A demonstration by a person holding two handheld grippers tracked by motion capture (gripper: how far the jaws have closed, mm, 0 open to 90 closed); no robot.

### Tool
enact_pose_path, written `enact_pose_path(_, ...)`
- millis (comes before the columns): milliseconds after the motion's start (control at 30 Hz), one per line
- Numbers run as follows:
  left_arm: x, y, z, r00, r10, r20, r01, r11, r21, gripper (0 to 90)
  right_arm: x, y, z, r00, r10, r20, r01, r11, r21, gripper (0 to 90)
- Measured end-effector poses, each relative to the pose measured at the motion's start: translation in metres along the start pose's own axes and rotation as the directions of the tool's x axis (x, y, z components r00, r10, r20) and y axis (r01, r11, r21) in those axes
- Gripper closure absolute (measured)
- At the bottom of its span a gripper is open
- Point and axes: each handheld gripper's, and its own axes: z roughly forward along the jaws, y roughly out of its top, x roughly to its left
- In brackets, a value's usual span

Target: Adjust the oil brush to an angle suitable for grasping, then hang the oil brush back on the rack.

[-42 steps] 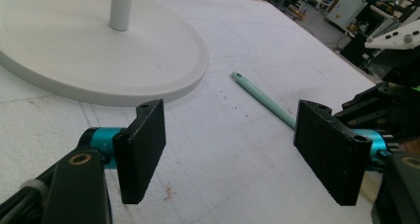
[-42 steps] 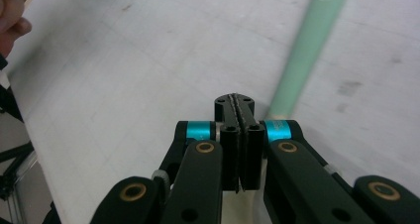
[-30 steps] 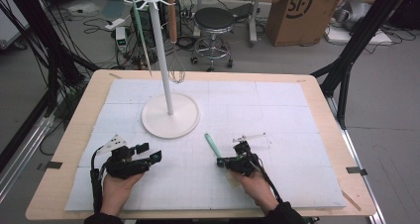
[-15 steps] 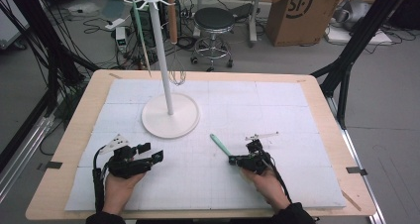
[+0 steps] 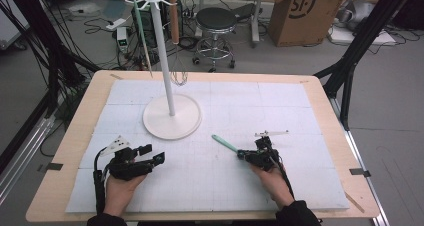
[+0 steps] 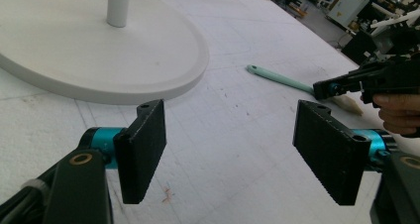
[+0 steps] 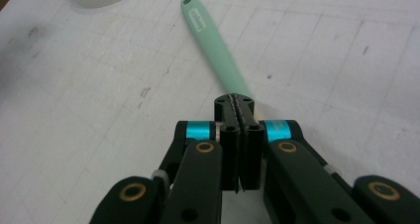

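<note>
Change since the earlier frames sits on the right side of the high view: the right tool, pinching a mint-green spatula, has slid rightward across the white foam mat, and the spatula's handle now points up and left toward the stand's base. At lower left of that view the left tool has kept its place, jaws spread with nothing between them.

The left tool's own view shows its two black pads standing wide apart over bare mat, the stand's round base filling the upper left, and at the right edge the right tool with fingers of the person's hand around it; the spatula's pale head lies just behind the closed jaws there. The right tool's view shows what the high view cannot: its jaws are pressed together on the spatula near the neck, a hang hole and a small label at the far end of the handle, which rests on the mat.

Upper left of the high view: the white stand carries a green utensil, a brown-handled utensil and a wire whisk. Nothing lies between spatula and stand. Beyond the table are a stool and a cardboard box.
</note>
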Motion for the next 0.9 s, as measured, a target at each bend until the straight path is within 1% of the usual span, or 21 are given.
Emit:
enact_pose_path(33, 0.0, -0.001, 0.0, 1.0, -0.002, -0.001, 0.002, 1.0, 0.0, 29.4, 0.0, 0.0, -0.001, 0.9999, -0.011, -0.008, 0.011, 1.0, -0.008, 89.5)
enact_pose_path(67, 0.001, -0.001, 0.0, 1.0, -0.005, 0.002, 0.005, 1.0, 0.004, 29.4, -0.001, -0.001, -0.002, 0.9988, -0.014, -0.046, 0.013, 1.0, -0.026, 86.4)
enact_pose_path(100, 0.001, -0.001, 0.001, 1.0, -0.002, 0.001, 0.002, 1.0, 0.006, 29.4, -0.001, -0.001, -0.004, 0.996, -0.007, -0.089, 0.003, 0.999, -0.046, 81.3)
enact_pose_path(133, 0.0, -0.001, 0.002, 1.0, -0.001, -0.001, 0.001, 1.0, 0.006, 29.4, 0.0, -0.001, -0.007, 0.994, -0.011, -0.109, 0.004, 0.998, -0.068, 74.5)
enact_pose_path(167, 0.0, -0.001, 0.002, 1.0, 0.001, 0.001, -0.001, 1.0, 0.008, 29.4, 0.001, -0.001, -0.01, 0.9943, -0.021, -0.105, 0.012, 0.996, -0.086, 71.4)
enact_pose_path(233, -0.001, -0.001, 0.003, 1.0, 0.002, 0.002, -0.002, 0.9999, 0.012, 29.4, 0.002, -0.001, -0.014, 0.9922, -0.03, -0.121, 0.017, 0.994, -0.108, 69.1)
enact_pose_path(300, -0.001, -0.001, 0.004, 1.0, 0.004, 0.001, -0.004, 0.9999, 0.01, 29.4, 0.001, -0.001, -0.018, 0.9929, -0.043, -0.111, 0.029, 0.992, -0.125, 64.0)
enact_pose_path(367, -0.001, -0.001, 0.005, 1.0, 0.005, 0.005, -0.005, 0.9999, 0.014, 29.4, -0.001, -0.001, -0.02, 0.993, -0.038, -0.112, 0.023, 0.991, -0.132, 64.0)
enact_pose_path(400, -0.001, -0.001, 0.005, 1.0, 0.004, 0.005, -0.004, 0.9999, 0.014, 29.5, -0.002, -0.001, -0.021, 0.9928, -0.043, -0.111, 0.028, 0.991, -0.135, 62.9)
enact_pose_path(433, -0.001, -0.001, 0.006, 1.0, 0.004, 0.003, -0.004, 0.9999, 0.014, 29.4, -0.003, -0.001, -0.021, 0.9929, -0.038, -0.113, 0.023, 0.991, -0.135, 61.6)
enact_pose_path(467, -0.001, -0.001, 0.006, 1.0, 0.008, 0.003, -0.008, 0.9998, 0.015, 29.5, -0.004, -0.001, -0.022, 0.9928, -0.042, -0.112, 0.026, 0.99, -0.138, 61.3)
enact_pose_path(500, -0.001, -0.001, 0.006, 1.0, 0.003, 0.005, -0.003, 0.9999, 0.014, 29.5, -0.004, -0.001, -0.022, 0.9926, -0.042, -0.114, 0.026, 0.99, -0.14, 60.1)
enact_pose_path(567, -0.002, -0.001, 0.007, 1.0, 0.002, 0.004, -0.002, 0.9999, 0.013, 29.4, -0.005, 0.001, -0.02, 0.9913, -0.057, -0.118, 0.039, 0.988, -0.146, 59.3)
enact_pose_path(700, -0.001, 0.0, 0.007, 1.0, 0.002, 0.003, -0.002, 0.9999, 0.01, 29.4, -0.008, 0.004, -0.011, 0.9909, -0.064, -0.118, 0.048, 0.99, -0.133, 58.6)
enact_pose_path(767, -0.001, 0.0, 0.007, 1.0, 0.003, 0.003, -0.003, 0.9999, 0.011, 29.4, -0.009, 0.004, -0.007, 0.9911, -0.067, -0.116, 0.053, 0.992, -0.116, 59.0)
enact_pose_path(900, -0.001, 0.0, 0.007, 1.0, 0.001, 0.007, -0.001, 0.9999, 0.011, 29.4, -0.012, 0.005, -0.003, 0.993, -0.069, -0.096, 0.06, 0.994, -0.097, 59.9)
